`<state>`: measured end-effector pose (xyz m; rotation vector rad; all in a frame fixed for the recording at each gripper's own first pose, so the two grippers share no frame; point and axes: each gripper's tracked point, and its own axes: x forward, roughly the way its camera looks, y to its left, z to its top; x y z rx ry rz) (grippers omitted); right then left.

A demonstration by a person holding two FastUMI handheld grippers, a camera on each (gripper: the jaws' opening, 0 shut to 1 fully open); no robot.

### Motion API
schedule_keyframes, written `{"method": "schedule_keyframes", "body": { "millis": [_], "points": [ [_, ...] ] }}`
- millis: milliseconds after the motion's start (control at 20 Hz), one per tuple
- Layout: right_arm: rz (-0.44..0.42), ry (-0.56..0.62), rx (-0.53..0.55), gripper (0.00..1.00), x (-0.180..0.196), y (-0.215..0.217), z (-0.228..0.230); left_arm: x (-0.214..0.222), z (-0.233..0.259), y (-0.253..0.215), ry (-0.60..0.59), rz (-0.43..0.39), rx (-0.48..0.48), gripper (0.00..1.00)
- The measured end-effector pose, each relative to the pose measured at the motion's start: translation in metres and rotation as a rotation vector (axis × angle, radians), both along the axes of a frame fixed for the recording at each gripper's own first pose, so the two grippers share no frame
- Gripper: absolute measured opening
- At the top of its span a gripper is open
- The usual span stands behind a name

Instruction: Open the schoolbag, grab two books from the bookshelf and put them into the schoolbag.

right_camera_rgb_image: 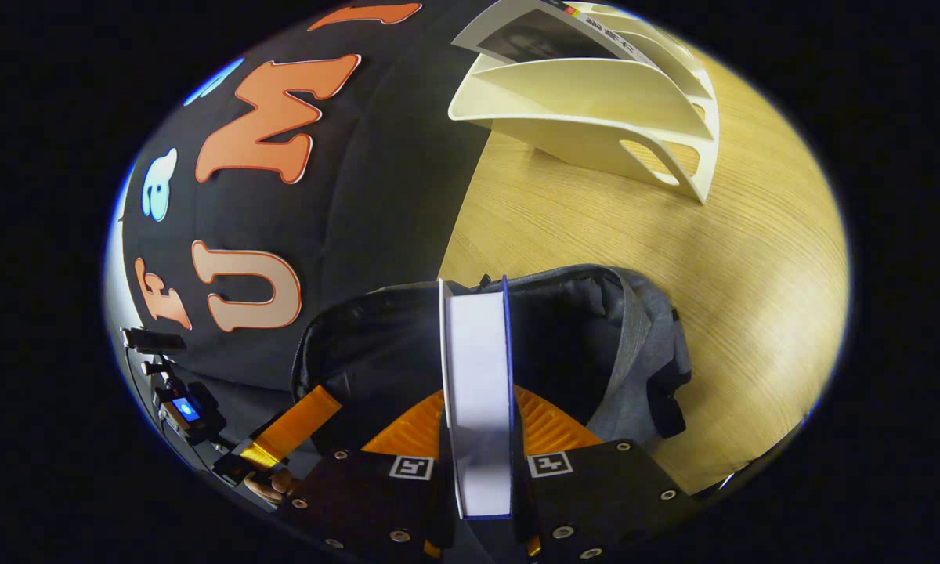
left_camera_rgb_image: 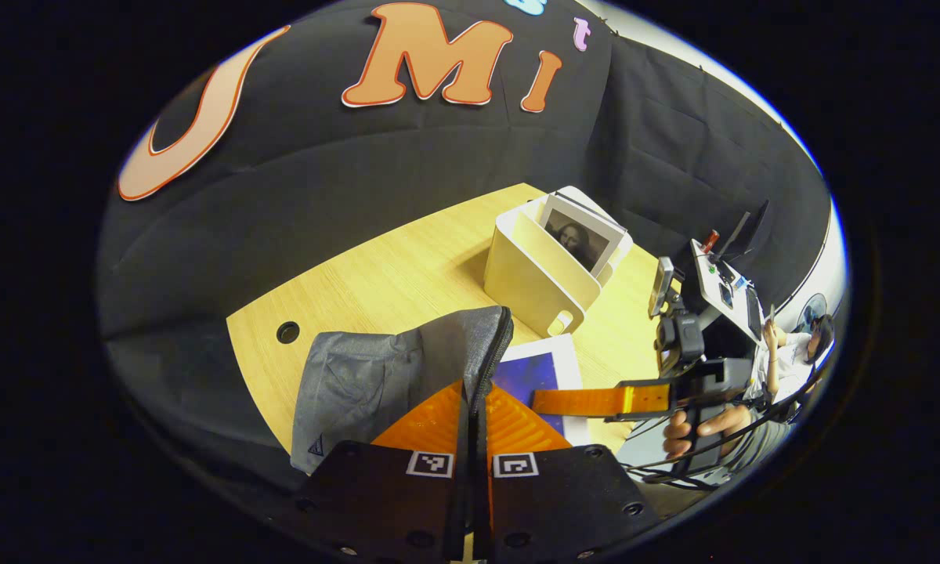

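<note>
Clamped edge-on in the right claw [right_camera_rgb_image: 479, 439], a blue-covered book [right_camera_rgb_image: 478, 392] hangs over the open grey schoolbag [right_camera_rgb_image: 587, 345]; the left claw [left_camera_rgb_image: 474, 427] pinches the bag's zipper edge [left_camera_rgb_image: 492, 352]. Beyond, on the worktop [left_camera_rgb_image: 392, 274], stands the cream bookshelf [left_camera_rgb_image: 536, 270] with one book [left_camera_rgb_image: 583, 239]

In the left gripper view, the grey fabric schoolbag [left_camera_rgb_image: 376, 384] hides most of the blue-covered white book [left_camera_rgb_image: 544, 368] lying at about four o'clock, and the bag's lower part is itself covered by the left gripper [left_camera_rgb_image: 474, 427] — its fingers pressed on the zip edge. In the right gripper view, the white-paged book with a blue cover [right_camera_rgb_image: 478, 392] clamped in the right gripper [right_camera_rgb_image: 478, 439] blocks the middle of the bag's dark mouth, so its inside cannot be told. The cream plastic bookshelf [right_camera_rgb_image: 595, 102] at one o'clock is cut off by the edge — the picture book [right_camera_rgb_image: 533, 31] in it blurred.
</note>
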<state>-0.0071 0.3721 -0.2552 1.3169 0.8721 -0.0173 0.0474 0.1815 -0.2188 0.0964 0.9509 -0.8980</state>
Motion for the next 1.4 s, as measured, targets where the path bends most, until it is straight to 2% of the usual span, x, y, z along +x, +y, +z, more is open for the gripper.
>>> {"method": "schedule_keyframes", "body": {
  "millis": [400, 600, 750, 850, 900, 950, 1000, 1050, 1100, 1150, 1200, 1350, 1400],
  "points": [
    [-0.097, -0.019, 0.033, 0.29, 0.018, 0.032, -0.039, -0.014, -0.008, -0.006, 0.029, 0.015, -0.038, 0.05],
    [-0.097, -0.027, 0.044, 0.29, 0.025, 0.049, -0.05, -0.026, -0.013, -0.012, 0.068, 0.016, -0.056, 0.05],
    [-0.081, 0.02, 0.053, 0.33, 0.029, 0.057, -0.057, -0.026, -0.017, -0.012, 0.085, 0.033, -0.059, 0.05],
    [-0.034, 0.083, 0.035, 0.4, 0.017, 0.054, -0.061, -0.016, -0.014, -0.003, 0.077, 0.054, -0.05, 0.05],
    [-0.023, 0.104, 0.016, 0.47, 0.011, 0.047, -0.064, -0.013, -0.014, 0.001, 0.07, 0.061, -0.045, 0.05],
    [-0.012, 0.132, -0.01, 0.63, 0.003, 0.037, -0.063, -0.008, -0.014, 0.003, 0.061, 0.071, -0.035, 0.05],
    [0.008, 0.148, -0.036, 0.6, -0.002, 0.027, -0.063, -0.007, -0.015, 0.006, 0.056, 0.08, -0.028, 0.05],
    [0.041, 0.159, -0.063, 0.5, -0.008, 0.019, -0.062, -0.005, -0.015, 0.007, 0.052, 0.087, -0.023, 0.05],
    [0.073, 0.157, -0.086, 0.81, -0.012, 0.012, -0.056, -0.005, -0.015, 0.007, 0.05, 0.096, -0.02, 0.05],
    [0.108, 0.156, -0.117, 0.7, -0.017, 0.003, -0.05, -0.007, -0.017, 0.007, 0.053, 0.095, -0.007, 0.05],
    [0.143, 0.151, -0.152, 0.79, -0.021, -0.006, -0.046, -0.009, -0.02, 0.008, 0.044, 0.099, 0.006, 0.05],
    [0.24, 0.151, -0.256, 0.89, -0.035, -0.038, -0.037, -0.017, -0.024, 0.002, 0.039, 0.095, 0.027, 0.05],
    [0.272, 0.15, -0.281, 0.96, -0.04, -0.052, -0.033, -0.022, -0.024, 0.001, 0.032, 0.092, 0.037, 0.05]
  ]
}}
